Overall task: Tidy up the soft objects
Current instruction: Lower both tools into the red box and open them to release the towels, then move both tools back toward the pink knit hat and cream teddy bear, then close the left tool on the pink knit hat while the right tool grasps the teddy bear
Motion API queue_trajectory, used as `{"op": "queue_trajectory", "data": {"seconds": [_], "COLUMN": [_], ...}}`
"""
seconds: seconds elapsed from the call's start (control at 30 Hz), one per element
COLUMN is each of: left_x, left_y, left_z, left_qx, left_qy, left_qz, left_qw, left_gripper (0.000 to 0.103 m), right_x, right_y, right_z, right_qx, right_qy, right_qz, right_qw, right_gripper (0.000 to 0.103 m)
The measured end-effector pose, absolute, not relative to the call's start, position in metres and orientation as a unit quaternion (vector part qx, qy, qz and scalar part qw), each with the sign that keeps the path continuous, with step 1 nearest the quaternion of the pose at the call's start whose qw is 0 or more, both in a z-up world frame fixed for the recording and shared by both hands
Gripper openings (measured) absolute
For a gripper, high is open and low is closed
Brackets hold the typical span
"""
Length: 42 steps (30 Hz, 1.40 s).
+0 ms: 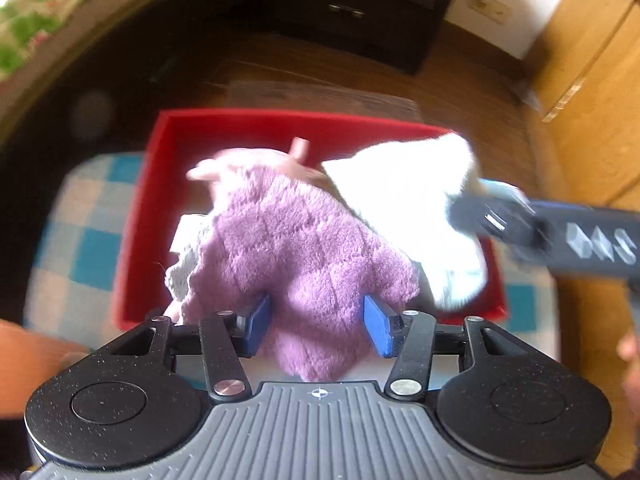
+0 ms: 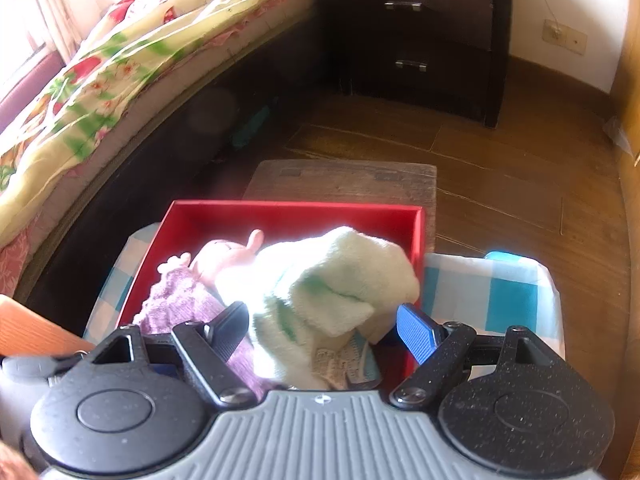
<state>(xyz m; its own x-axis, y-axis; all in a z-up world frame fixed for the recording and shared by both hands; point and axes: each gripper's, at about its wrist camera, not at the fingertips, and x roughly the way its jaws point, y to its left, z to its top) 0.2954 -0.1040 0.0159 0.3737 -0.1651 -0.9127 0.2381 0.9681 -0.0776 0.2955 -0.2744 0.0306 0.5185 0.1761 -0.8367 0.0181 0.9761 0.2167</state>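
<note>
A red box (image 1: 280, 118) (image 2: 296, 206) stands on a blue and white checked cloth (image 1: 92, 248) (image 2: 512, 300). Inside it lie a fluffy purple cloth (image 1: 304, 248) (image 2: 176, 300), a white cloth with green stripes (image 1: 404, 200) (image 2: 332, 280) and a pink plush toy (image 1: 296, 160) (image 2: 224, 256), which is half covered. My left gripper (image 1: 316, 328) stands open over the box, and the purple cloth bulges up between its blue pads. My right gripper (image 2: 324, 334) (image 1: 476, 204) is open too, with the white cloth lying loosely between its fingers.
A bed with a flowered quilt (image 2: 100, 80) runs along the left. A dark nightstand (image 2: 420, 32) stands behind, and a worn wooden stool top (image 2: 344, 180) sits just beyond the box. Wood floor (image 2: 500, 200) stretches to the right, up to a wooden cupboard (image 1: 592, 80).
</note>
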Motion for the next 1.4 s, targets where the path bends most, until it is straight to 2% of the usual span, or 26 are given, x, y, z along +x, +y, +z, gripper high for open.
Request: {"op": "queue_trajectory", "data": {"seconds": [0.1,0.2,0.4,0.73,1.27,1.37,1.4], "left_x": [0.306,0.305,0.275,0.222,0.161,0.157,0.157], "left_y": [-0.102,-0.098,-0.097,-0.090,-0.092,-0.094,-0.095], "left_z": [0.014,0.017,0.029,0.031,-0.034,-0.044,-0.047], "left_qx": [0.070,0.044,0.030,0.006,0.000,0.011,0.014], "left_qy": [0.534,0.525,0.521,0.535,0.590,0.600,0.603], "left_qz": [-0.069,-0.060,-0.098,-0.143,-0.159,-0.157,-0.157], "left_qw": [0.840,0.848,0.848,0.833,0.792,0.784,0.782], "left_gripper": [0.059,0.059,0.064,0.068,0.067,0.061,0.056], "right_x": [0.294,0.288,0.250,0.201,0.139,0.133,0.132], "right_y": [-0.276,-0.272,-0.274,-0.268,-0.285,-0.288,-0.288], "right_z": [0.030,0.029,0.033,0.027,-0.009,-0.014,-0.015], "right_qx": [0.078,0.049,0.061,0.073,0.096,0.107,0.111], "right_qy": [0.483,0.477,0.476,0.513,0.555,0.557,0.558], "right_qz": [0.035,0.030,0.068,0.081,0.066,0.068,0.069], "right_qw": [0.871,0.877,0.875,0.852,0.824,0.821,0.819], "right_gripper": [0.060,0.060,0.060,0.061,0.062,0.062,0.063]}}
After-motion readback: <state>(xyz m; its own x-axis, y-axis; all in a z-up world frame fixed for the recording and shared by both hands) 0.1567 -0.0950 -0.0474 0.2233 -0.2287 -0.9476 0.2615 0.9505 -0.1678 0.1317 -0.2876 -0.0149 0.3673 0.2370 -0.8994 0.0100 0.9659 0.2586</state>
